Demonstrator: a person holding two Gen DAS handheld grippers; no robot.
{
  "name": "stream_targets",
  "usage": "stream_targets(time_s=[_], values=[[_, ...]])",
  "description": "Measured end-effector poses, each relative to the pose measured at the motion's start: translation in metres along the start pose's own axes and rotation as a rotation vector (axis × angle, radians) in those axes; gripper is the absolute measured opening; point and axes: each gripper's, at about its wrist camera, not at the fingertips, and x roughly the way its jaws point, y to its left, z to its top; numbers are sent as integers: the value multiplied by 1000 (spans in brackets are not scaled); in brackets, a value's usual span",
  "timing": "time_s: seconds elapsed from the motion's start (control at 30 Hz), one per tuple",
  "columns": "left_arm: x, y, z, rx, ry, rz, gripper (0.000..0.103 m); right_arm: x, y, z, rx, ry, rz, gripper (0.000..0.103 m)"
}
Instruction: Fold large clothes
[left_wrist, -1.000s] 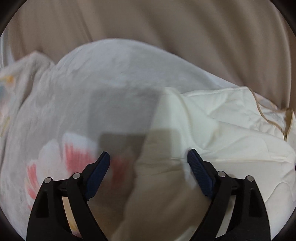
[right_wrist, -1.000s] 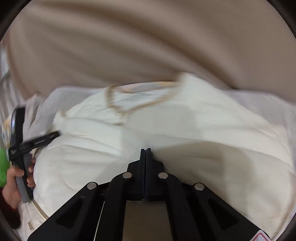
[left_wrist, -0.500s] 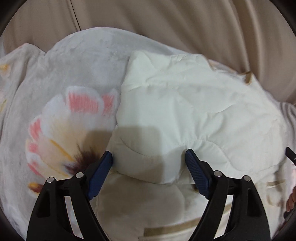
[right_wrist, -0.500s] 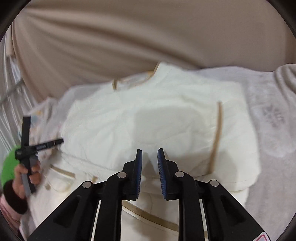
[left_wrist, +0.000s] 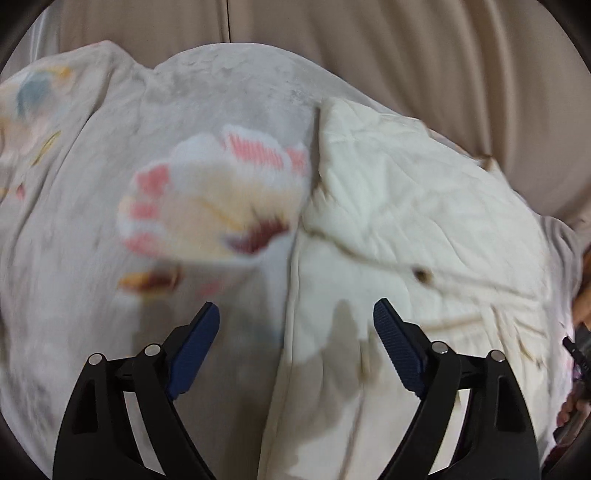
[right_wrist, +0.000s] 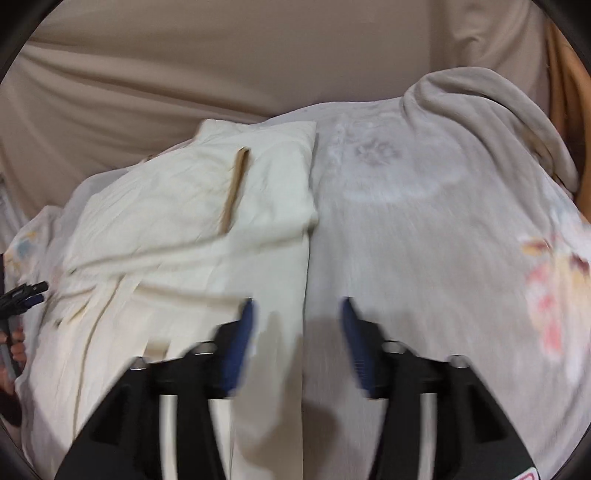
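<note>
A cream quilted garment (left_wrist: 413, 206) with tan trim lies partly folded on a grey flowered blanket (left_wrist: 110, 280). In the left wrist view it fills the right half; my left gripper (left_wrist: 295, 317) is open and empty, hovering over the garment's left edge. In the right wrist view the garment (right_wrist: 192, 221) fills the left half, a tan strip (right_wrist: 232, 192) across it. My right gripper (right_wrist: 297, 312) is open and empty, over the garment's right edge where it meets the blanket (right_wrist: 424, 229).
A beige cushioned backrest (left_wrist: 369, 55) rises behind the blanket, also in the right wrist view (right_wrist: 184, 62). The blanket bunches into a thick fold (right_wrist: 498, 107) at the far right. The left gripper's tip (right_wrist: 26, 290) shows at the left edge.
My right gripper has opened wide and let go of the garment, shifting right to its edge. My left gripper stayed open and moved left, off the garment's middle to its left edge.
</note>
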Motion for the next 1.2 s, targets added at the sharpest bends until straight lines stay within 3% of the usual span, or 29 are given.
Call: stream_targets(time_s=[0.07,0.17,0.23,0.3,0.4,0.47,0.5,0.53,0.57,0.67,0.8,0.97,1.1,1.2], values=[[-24,8,-30,-8,10,-42,95,-24,-3,-33,7,29,53,69],[-37,19,-71,-55,68,-143,96,-44,-2,-86,58,86,139,76],[-33,27,-97,-114,116,-190,97,-41,4,-105,96,116,167,77],[-37,27,-111,-100,65,-170,97,-34,5,-122,150,132,209,78],[-40,8,-119,-43,45,-121,91,-30,8,-123,211,86,244,78],[-40,-6,-119,-11,67,-146,57,-24,12,-117,240,84,283,55],[-41,-10,-119,-4,66,-138,52,-22,16,-114,251,86,291,32],[-46,-14,-120,11,45,-122,35,-22,18,-112,256,83,279,18],[-52,-16,-120,26,27,-105,22,-26,21,-111,259,67,282,17],[-83,-12,-124,18,-38,-119,9,-57,25,-113,255,-25,306,6],[-139,-3,-142,14,-98,-209,7,-126,31,-133,229,-163,354,4],[-236,9,-191,31,-207,-316,7,-217,36,-180,179,-288,364,4],[-315,17,-222,15,-365,-370,8,-303,40,-206,143,-482,394,3],[-348,7,-219,46,-485,-351,8,-338,50,-196,97,-595,409,3]])
